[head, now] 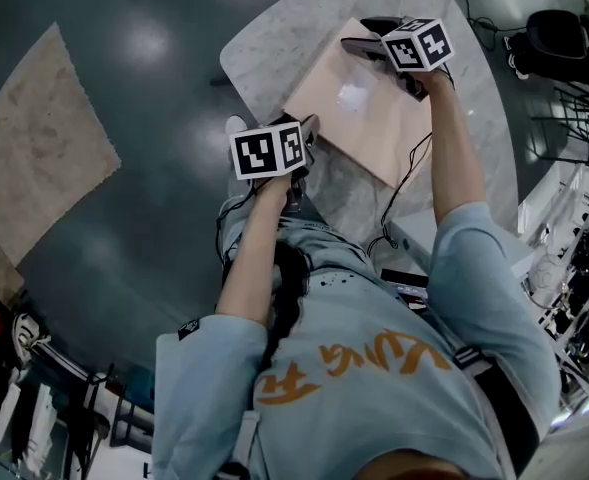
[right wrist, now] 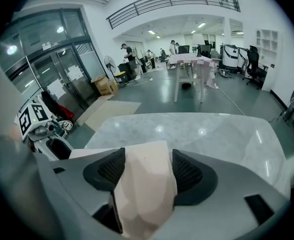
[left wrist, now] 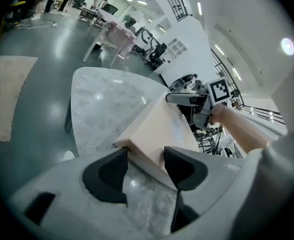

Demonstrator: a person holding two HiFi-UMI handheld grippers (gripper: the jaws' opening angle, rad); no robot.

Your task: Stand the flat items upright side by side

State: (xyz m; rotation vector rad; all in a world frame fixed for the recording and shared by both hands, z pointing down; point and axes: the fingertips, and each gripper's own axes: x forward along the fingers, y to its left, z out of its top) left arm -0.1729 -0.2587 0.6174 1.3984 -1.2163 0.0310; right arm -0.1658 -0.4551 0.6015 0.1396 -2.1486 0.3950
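Two grippers clamped on one pale pink flat panel [head: 359, 108] over marble table [left wrist: 102, 99]. Left gripper [left wrist: 144, 166] closed on panel's near corner, corner wedged between its jaws, rest of panel stretched ahead and to jaws' right. Right gripper [right wrist: 146, 171] closed on opposite edge, pink face filling gap between jaws, tabletop spread beyond them. Panel not yet stood upright. Beige rug [head: 34, 148] seen on dark floor [head: 164, 218], well left of left gripper.
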